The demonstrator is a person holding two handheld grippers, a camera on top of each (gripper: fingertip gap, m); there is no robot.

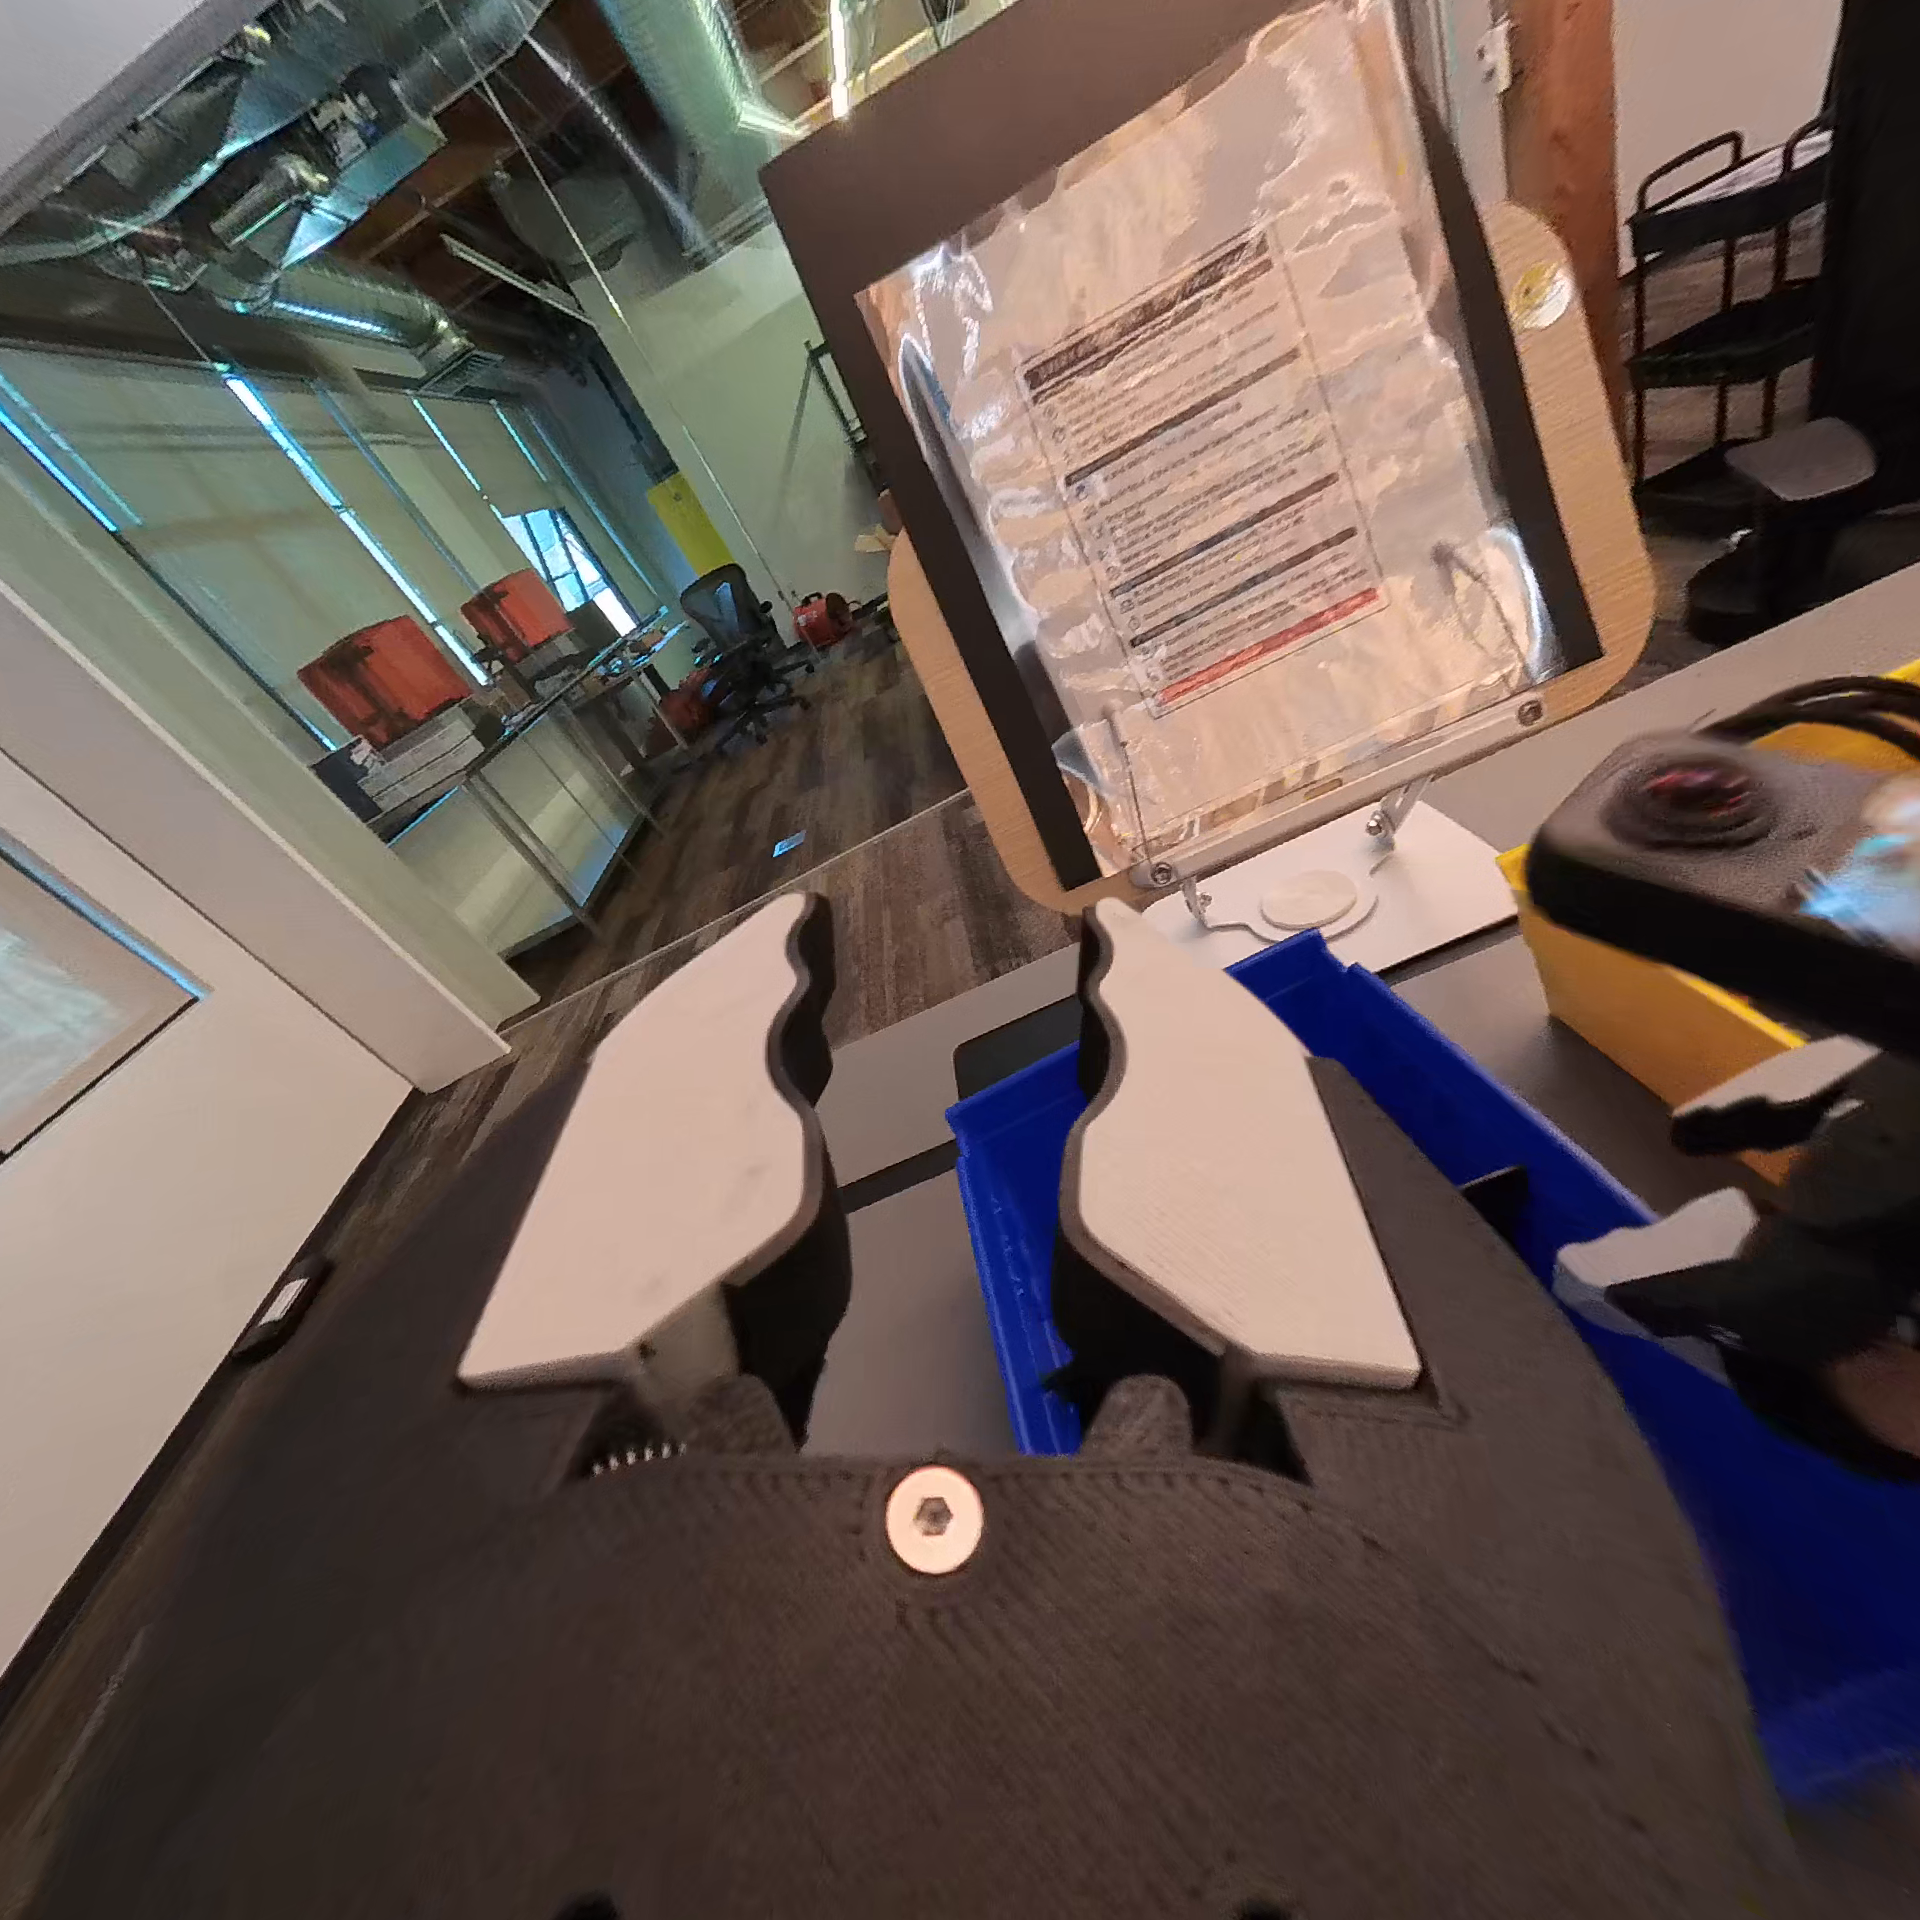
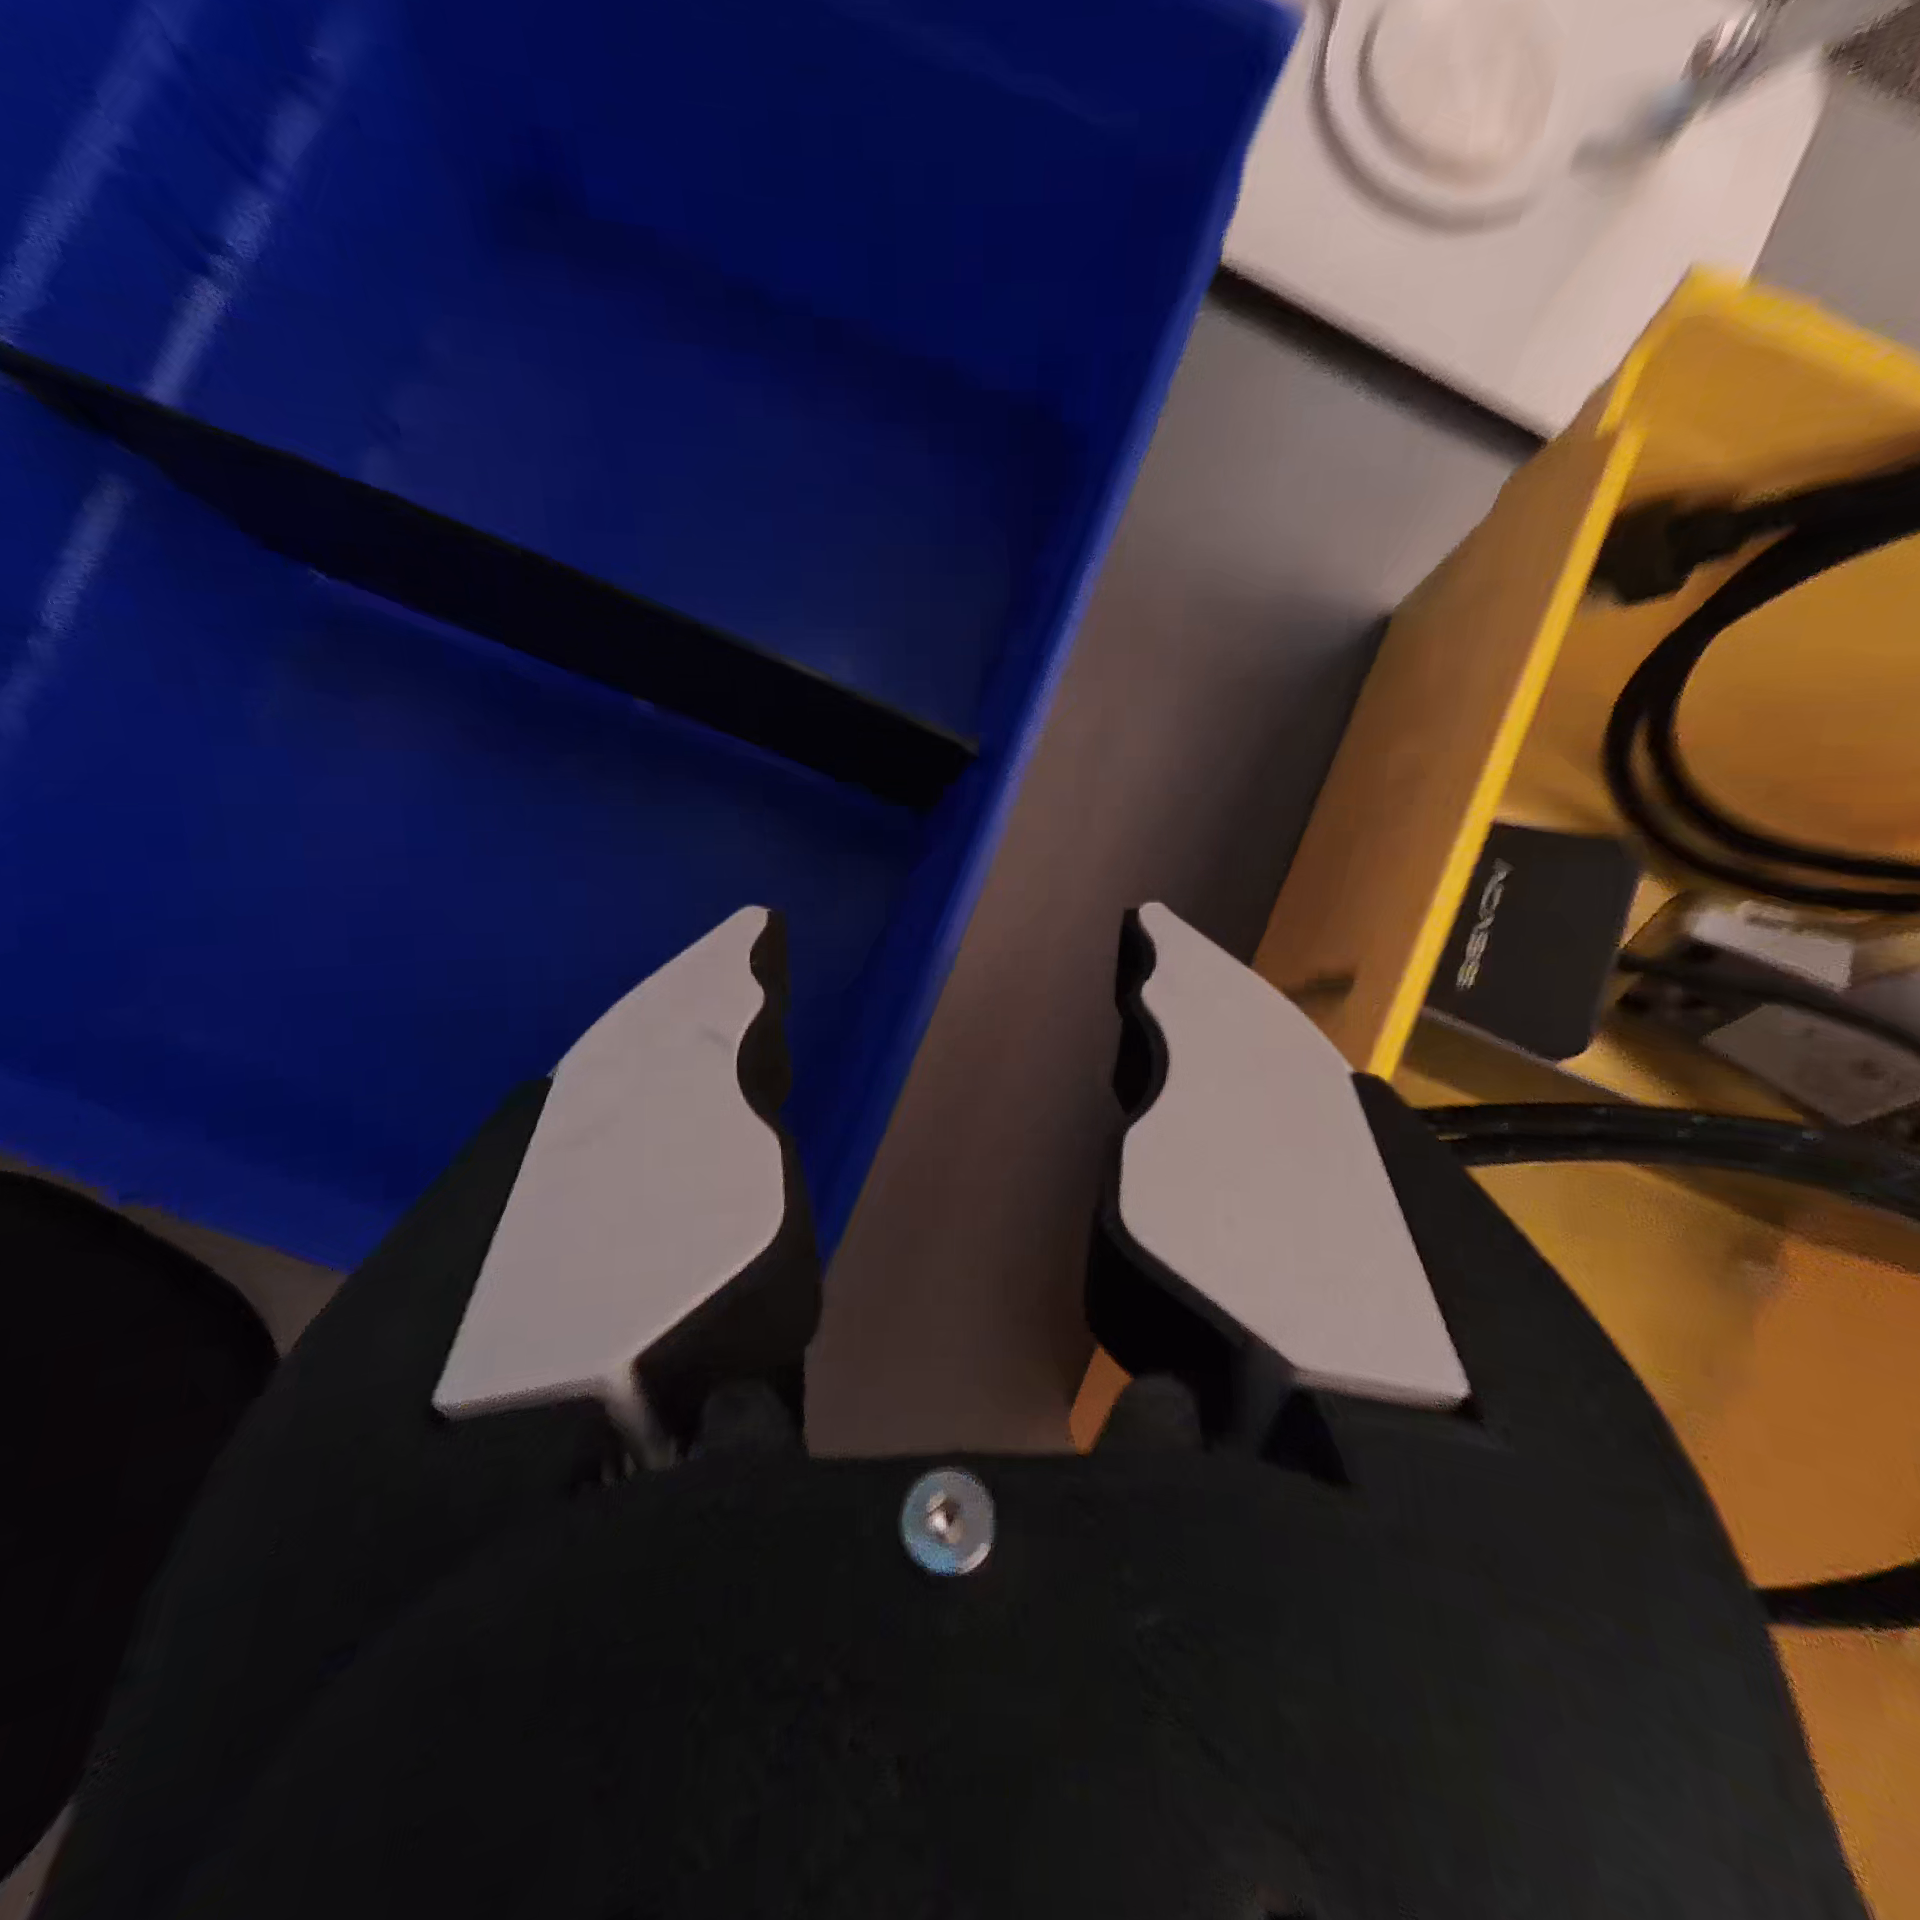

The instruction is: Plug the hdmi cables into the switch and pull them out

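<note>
Bright daylit room, wide-angle bending at edges; motion blur across the dimmer right wrist view.

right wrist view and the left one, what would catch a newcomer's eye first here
The bright blue bin, split by a black divider, fills the right wrist view's left, with a yellow bin of black cables beside it. In the left wrist view, a plastic-covered sign on a stand towers behind the open left gripper.

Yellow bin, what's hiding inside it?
Inside the yellow bin lie looped black cables and a small black box. The right gripper covers the bin's near part.
</note>
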